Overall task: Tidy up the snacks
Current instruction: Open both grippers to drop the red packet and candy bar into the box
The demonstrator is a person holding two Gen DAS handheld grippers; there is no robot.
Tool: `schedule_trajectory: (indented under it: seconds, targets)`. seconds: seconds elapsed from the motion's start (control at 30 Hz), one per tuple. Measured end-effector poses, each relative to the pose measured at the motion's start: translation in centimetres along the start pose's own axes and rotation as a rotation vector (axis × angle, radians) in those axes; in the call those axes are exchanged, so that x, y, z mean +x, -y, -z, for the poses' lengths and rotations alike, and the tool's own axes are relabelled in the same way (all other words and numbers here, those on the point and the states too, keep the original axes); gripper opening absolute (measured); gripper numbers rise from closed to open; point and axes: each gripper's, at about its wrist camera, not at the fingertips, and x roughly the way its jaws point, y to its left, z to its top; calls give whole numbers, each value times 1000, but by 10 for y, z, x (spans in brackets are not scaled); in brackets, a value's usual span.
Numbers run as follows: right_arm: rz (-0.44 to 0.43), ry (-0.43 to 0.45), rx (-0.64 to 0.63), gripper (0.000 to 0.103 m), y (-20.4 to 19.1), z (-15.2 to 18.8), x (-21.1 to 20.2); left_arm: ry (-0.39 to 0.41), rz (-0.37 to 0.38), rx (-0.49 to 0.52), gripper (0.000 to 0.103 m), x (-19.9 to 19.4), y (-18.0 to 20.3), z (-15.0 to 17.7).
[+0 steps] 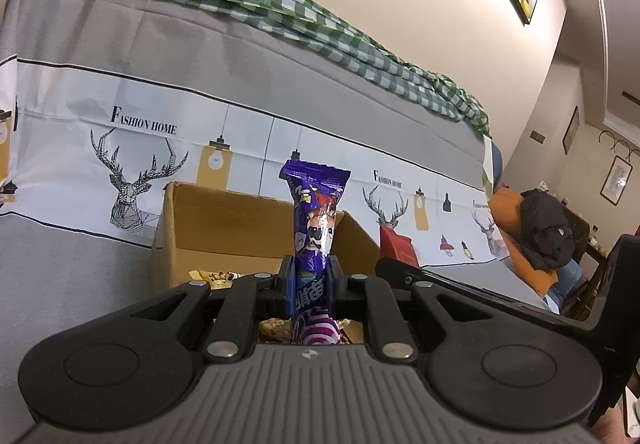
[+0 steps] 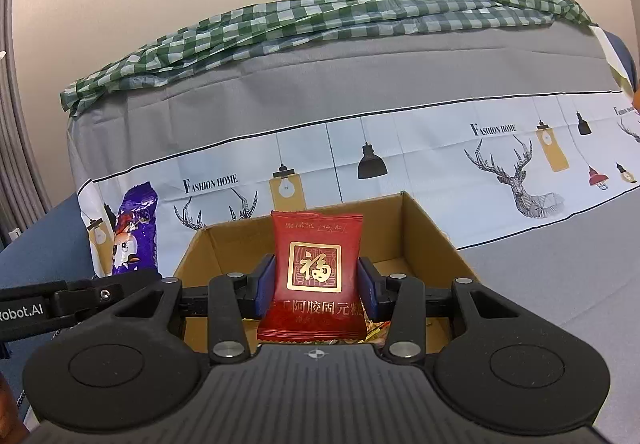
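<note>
Cardboard box (image 2: pixel 424 240) open on top, back half bare. Sofa back (image 2: pixel 360 83) rises close behind. Snacks (image 1: pixel 218 278) crowd the near floor.

1. The left gripper (image 1: pixel 311 280) is matte black plastic, with blue pads on its two fingers.
2. Its linkage arms turn on round silver pivot pins.
3. A ribbed grey housing carries a small crosshair mark, flanked by two round black discs.
4. The right gripper (image 2: pixel 316 284) has the same build.
5. White lettering reads "Robot.AI" on a black body beside it.
</note>
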Motion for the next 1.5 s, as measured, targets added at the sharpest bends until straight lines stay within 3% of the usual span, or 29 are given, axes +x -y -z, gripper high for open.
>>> schedule_trajectory:
  seconds: [1.13,1.2,1.23,1.3,1.5]
  targets:
    - [37,33,3,45,3,0,-2,-19,55,67,17,8,16,7]
    - [36,21,2,48,2,0,0,-45,72,54,39,11,13,7]
    - [45,12,4,55,2,0,1,-47,65,47,58,12,12,7]
    - [65,1,10,67,3,0,3,-39,39,37,62,11,9,8]
    - [70,-3,16,72,7,0,3,-19,25,19,67,3,3,6]
